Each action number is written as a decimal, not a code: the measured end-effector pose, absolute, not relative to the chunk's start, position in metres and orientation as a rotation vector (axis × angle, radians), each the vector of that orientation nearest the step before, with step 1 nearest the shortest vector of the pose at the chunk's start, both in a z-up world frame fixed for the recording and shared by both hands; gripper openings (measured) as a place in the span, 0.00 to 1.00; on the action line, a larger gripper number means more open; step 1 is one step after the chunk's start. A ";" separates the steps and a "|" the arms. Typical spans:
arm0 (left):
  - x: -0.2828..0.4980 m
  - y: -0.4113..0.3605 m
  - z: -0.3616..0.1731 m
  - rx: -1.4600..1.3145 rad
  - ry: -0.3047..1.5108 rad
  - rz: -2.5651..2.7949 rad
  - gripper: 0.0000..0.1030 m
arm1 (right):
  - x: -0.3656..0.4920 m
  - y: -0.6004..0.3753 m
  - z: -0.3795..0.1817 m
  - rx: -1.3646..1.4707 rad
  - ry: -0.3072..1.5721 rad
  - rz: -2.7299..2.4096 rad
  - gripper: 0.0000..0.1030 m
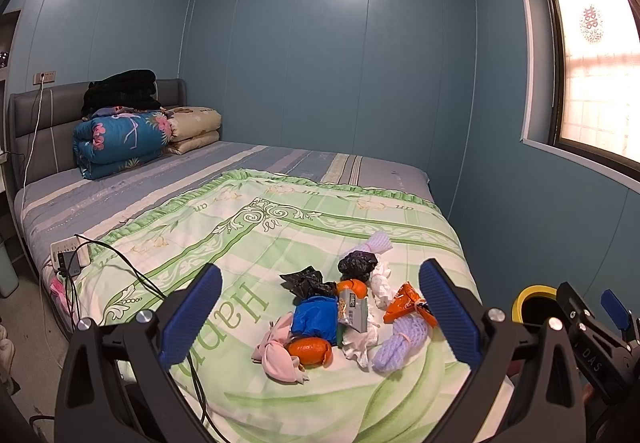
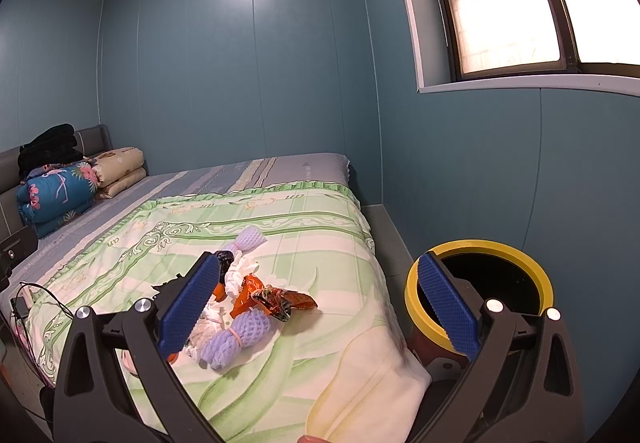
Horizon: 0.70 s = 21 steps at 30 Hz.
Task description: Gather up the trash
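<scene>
Because almost everything in the pile of trash [image 1: 340,315] is light and soft, I judge that I need very little force, but I must close well so that nothing slides out. The pile lies on the green quilt [image 1: 248,243] near the foot of the bed, and the bin with the yellow rim [image 2: 480,247] stands on the floor just beside the bed corner, empty as far as I can see into it. My left gripper [image 1: 320,319] is wide open and holds nothing; my right gripper [image 2: 320,307] is also wide open and empty, with the bin behind its right finger. The purple foam net [image 2: 236,335] is tied with a band in the middle; I think this narrow waist is the best place to take it, since the foam is springy. The orange wrapper [image 2: 276,299] is shiny and probably slippery, so I would pinch it at its twisted part. The white tissue [image 1: 380,283] and the black bag [image 1: 358,265] are crumpled and should squash easily. The orange peel [image 1: 310,351] looks thicker and a little heavier. The blue bag [image 1: 314,319] and the pink cloth [image 1: 276,355] are limp, so any fold serves.
</scene>
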<state>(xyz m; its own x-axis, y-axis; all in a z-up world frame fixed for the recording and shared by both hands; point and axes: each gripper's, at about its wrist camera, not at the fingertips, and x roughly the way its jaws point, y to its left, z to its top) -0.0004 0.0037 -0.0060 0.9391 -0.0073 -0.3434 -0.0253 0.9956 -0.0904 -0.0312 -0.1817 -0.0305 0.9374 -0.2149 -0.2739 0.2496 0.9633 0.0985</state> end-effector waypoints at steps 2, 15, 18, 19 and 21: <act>0.000 0.004 -0.006 -0.095 0.350 0.011 0.92 | -0.031 -0.181 -0.030 0.132 0.263 -0.239 0.92; -0.001 0.002 -0.007 -0.095 0.351 0.015 0.92 | -0.031 -0.182 -0.031 0.132 0.266 -0.236 0.92; -0.001 0.002 -0.007 -0.102 0.352 0.014 0.92 | -0.030 -0.183 -0.031 0.134 0.269 -0.236 0.92; 0.000 0.002 -0.006 -0.103 0.353 0.014 0.92 | -0.030 -0.183 -0.030 0.134 0.269 -0.237 0.92; 0.000 0.003 -0.006 -0.102 0.353 0.013 0.92 | -0.030 -0.184 -0.029 0.133 0.267 -0.240 0.92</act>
<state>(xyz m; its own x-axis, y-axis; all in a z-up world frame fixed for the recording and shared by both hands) 0.0003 0.0027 -0.0057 0.9382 -0.0048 -0.3461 -0.0308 0.9948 -0.0970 -0.0304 -0.1835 -0.0295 0.9363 -0.2171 -0.2760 0.2522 0.9626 0.0985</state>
